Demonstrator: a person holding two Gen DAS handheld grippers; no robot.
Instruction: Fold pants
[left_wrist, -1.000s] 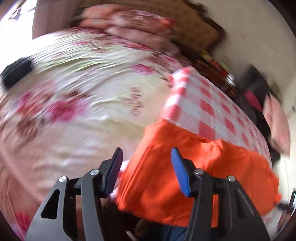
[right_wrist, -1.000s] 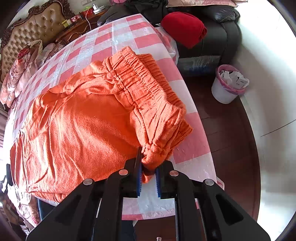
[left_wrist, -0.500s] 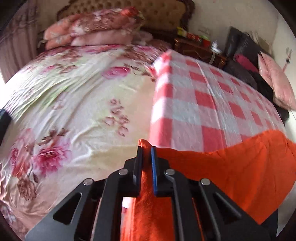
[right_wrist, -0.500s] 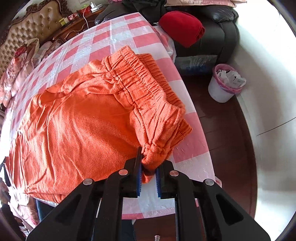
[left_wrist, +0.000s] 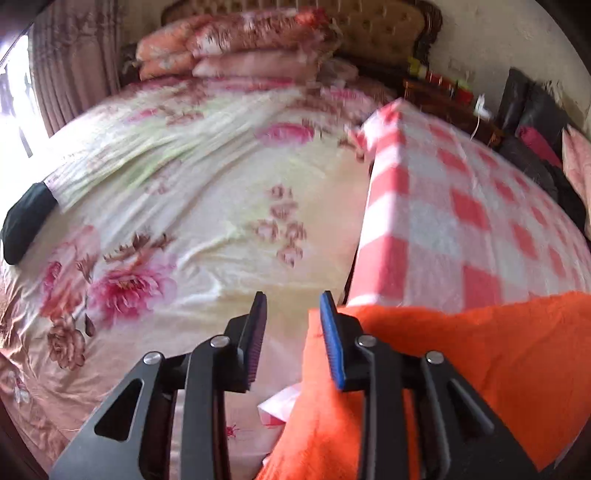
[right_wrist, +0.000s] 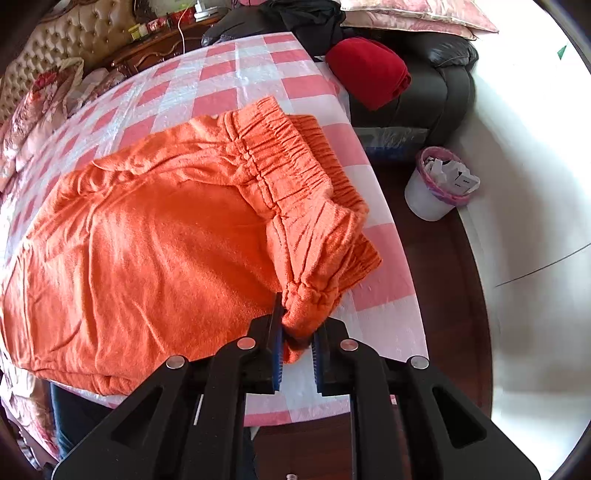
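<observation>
The orange pants (right_wrist: 159, 251) lie folded on the table with the red-and-white checked cloth (right_wrist: 229, 85); the elastic waistband is at the near right. My right gripper (right_wrist: 297, 332) holds the waistband corner between its pads, the jaws a little apart. In the left wrist view the pants (left_wrist: 480, 362) hang over the table's near corner. My left gripper (left_wrist: 291, 321) is open and empty, just left of the pants' edge, its right finger (left_wrist: 332, 343) close beside the cloth.
A bed with a floral sheet (left_wrist: 184, 206) and stacked pillows (left_wrist: 240, 48) lies left of the table. A dark sofa (right_wrist: 436, 85) with a red cushion (right_wrist: 369, 70) stands behind the table. A white waste bin (right_wrist: 436, 184) stands on the wooden floor at the right.
My left gripper was shut on the pants' edge half a second ago; it has opened, let go and sits left of the cloth. My right gripper's jaws have parted a little around the waistband.
</observation>
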